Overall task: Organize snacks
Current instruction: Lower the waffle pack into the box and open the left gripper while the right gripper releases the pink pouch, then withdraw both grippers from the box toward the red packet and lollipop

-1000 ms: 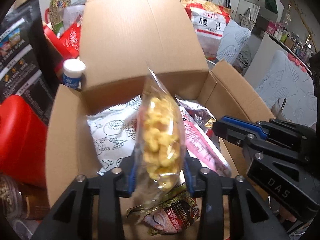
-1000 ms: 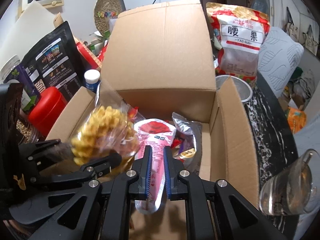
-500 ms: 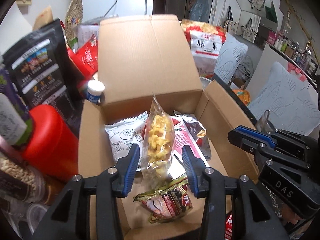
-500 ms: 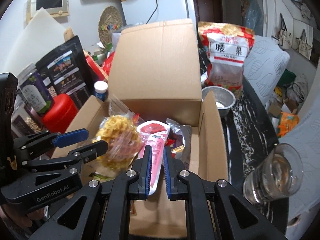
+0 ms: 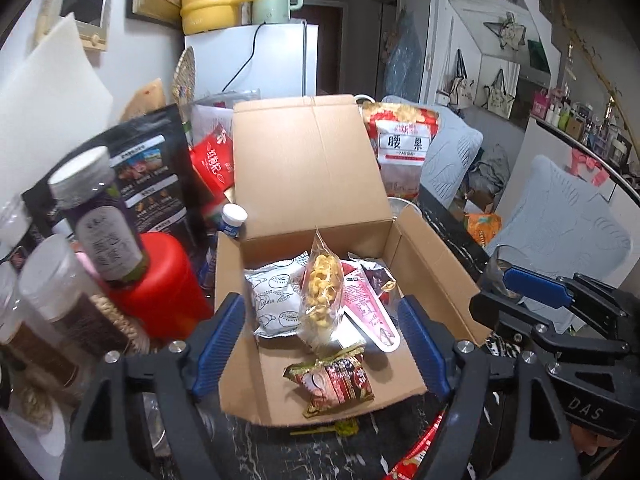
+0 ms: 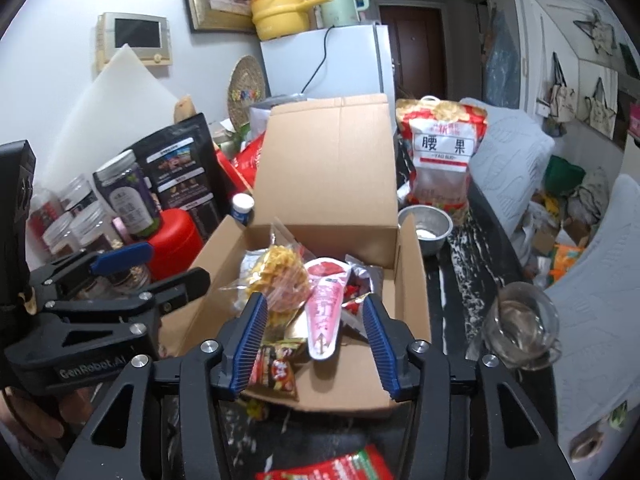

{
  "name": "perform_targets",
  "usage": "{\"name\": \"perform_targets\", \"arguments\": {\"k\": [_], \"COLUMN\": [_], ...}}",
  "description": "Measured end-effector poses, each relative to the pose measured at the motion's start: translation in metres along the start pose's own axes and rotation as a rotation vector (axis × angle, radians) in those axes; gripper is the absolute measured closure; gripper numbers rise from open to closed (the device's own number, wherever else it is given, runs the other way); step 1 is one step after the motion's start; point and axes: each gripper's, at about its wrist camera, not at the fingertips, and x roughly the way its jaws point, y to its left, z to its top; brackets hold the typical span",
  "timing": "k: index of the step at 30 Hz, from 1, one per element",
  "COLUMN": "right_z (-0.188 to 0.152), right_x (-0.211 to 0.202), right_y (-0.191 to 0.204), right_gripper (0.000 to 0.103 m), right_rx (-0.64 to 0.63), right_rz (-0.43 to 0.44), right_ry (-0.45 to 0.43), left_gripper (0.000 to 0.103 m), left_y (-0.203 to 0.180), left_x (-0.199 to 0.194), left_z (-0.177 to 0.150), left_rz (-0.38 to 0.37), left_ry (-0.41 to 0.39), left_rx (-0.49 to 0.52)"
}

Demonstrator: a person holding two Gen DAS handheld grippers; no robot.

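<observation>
An open cardboard box (image 5: 432, 272) (image 6: 408, 280) holds several snack packs. A clear bag of yellow puffs (image 5: 322, 292) (image 6: 280, 272) stands upright in it, next to a pink cone-shaped pack (image 5: 368, 312) (image 6: 325, 312), a white patterned pack (image 5: 276, 300) and a red-gold pack (image 5: 336, 380) (image 6: 276, 372). My left gripper (image 5: 320, 344) is open and empty, held back above the box's near edge. My right gripper (image 6: 316, 344) is open and empty, also above the near edge. Each gripper shows in the other's view, the left (image 6: 120, 280) and the right (image 5: 560, 320).
Left of the box stand a red canister (image 5: 156, 280), jars (image 5: 100, 216) and black pouches (image 5: 148, 176). A large cashew bag (image 6: 444, 156) and a metal bowl (image 6: 426, 228) sit behind the box. A glass (image 6: 520, 328) stands at the right. A red pack (image 6: 332, 464) lies on the table in front.
Both grippers opened, let go of the puff bag and the pink cone pack inside the box, and drew back and up from it.
</observation>
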Motion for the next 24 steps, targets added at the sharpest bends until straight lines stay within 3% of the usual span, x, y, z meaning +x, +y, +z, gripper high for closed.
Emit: {"name": "perform_targets", "arguments": {"k": [6,9,24], "right_z": [-0.011,-0.018,-0.062], "right_x": [-0.033,-0.048,-0.101], "right_y": [0.012,0.018,0.048], "right_gripper": [0.047,0.039,0.035], "right_rx": [-0.026,-0.035,-0.075], "right_rz": [-0.001,0.002,0.023], "right_ry": [-0.036,-0.052,-0.088], "left_gripper": [0.024,0.024,0.024], "left_y": [-0.001,-0.001,-0.001], "left_x": [-0.034,-0.051,-0.109], "left_z": [-0.007,-0.013,-0.055], "left_rz": [0.001,0.000,0.016], "left_ry": [-0.045,-0.063,-0.095], "left_rx": [0.008,0.009,0.033]}}
